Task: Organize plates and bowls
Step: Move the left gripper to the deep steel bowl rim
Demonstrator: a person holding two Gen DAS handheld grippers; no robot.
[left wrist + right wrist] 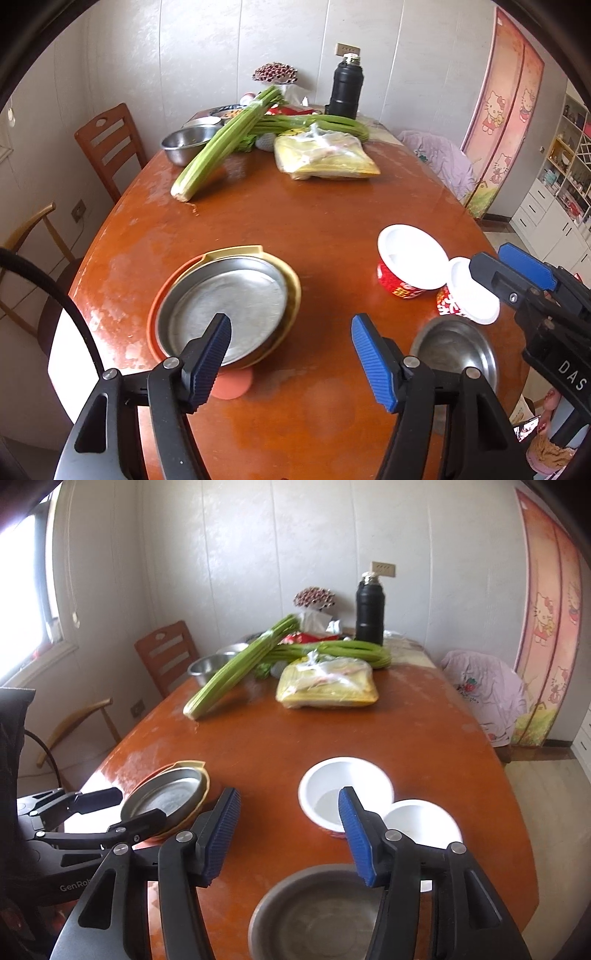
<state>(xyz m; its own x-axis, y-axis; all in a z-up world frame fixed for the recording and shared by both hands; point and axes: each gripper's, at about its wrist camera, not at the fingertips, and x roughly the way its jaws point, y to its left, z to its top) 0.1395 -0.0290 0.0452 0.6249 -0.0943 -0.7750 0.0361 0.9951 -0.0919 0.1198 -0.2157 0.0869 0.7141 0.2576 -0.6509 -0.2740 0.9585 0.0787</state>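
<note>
A steel plate [225, 308] lies stacked on a yellow plate [291, 284] and an orange plate [157, 314] on the brown table [295, 229]. My left gripper [291, 354] is open and empty, just in front of the stack. Two white bowls with red sides, one larger [412, 258] and one smaller [471, 291], stand to the right. A small steel bowl [452, 349] sits near the front edge. My right gripper [290, 834] is open and empty above the steel bowl [317, 915], close to the white bowls [343, 786]. The plate stack also shows in the right wrist view [166, 797].
Celery bunches [221, 144], a yellow plastic bag [325, 155], steel basins [184, 142] and a black thermos [345, 88] crowd the far end of the table. Wooden chairs [109, 147] stand on the left, and a chair with pink cloth [439, 158] on the right.
</note>
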